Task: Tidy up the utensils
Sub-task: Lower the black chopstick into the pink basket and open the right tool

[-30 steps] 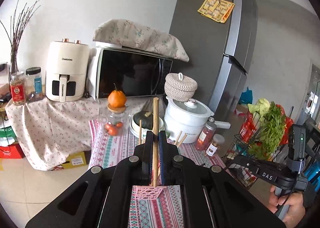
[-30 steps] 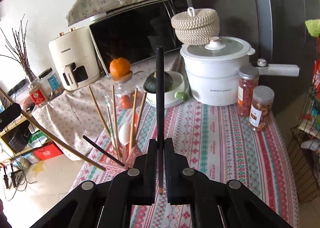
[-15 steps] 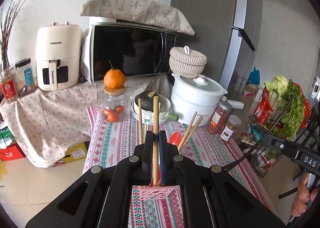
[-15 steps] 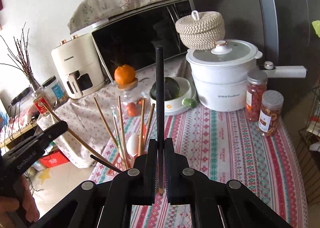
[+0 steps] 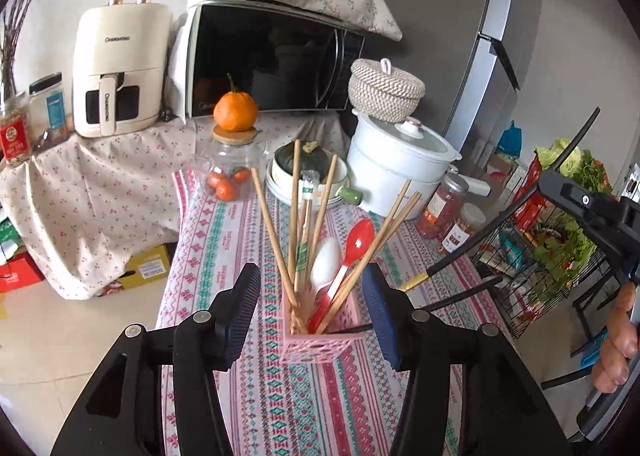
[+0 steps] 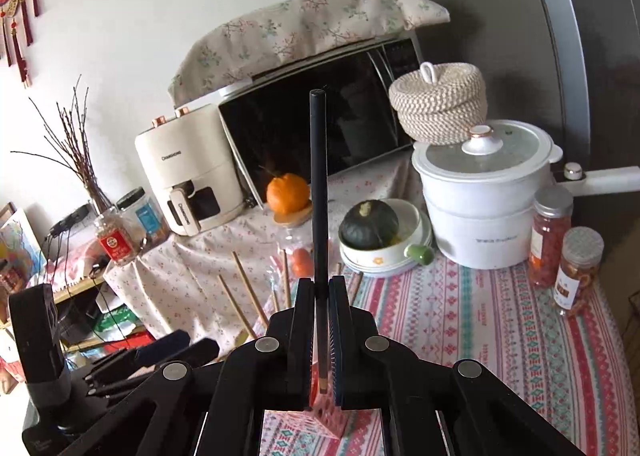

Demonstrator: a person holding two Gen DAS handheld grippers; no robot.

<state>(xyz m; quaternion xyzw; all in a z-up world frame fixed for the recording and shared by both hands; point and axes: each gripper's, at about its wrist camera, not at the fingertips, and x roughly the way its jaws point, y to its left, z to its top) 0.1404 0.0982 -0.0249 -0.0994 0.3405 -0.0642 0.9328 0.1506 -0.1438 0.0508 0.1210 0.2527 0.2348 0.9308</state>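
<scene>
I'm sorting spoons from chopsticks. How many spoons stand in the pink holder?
2: a white spoon and a red spoon to its right, both upright in the pink holder. Chopsticks may hide others.

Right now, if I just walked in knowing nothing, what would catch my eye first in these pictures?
Probably the pink basket on the patterned tablecloth, bristling with wooden chopsticks and a red spoon, framed by the open left gripper. Next, the black chopstick standing upright, pinched in the right gripper above that basket.
</scene>
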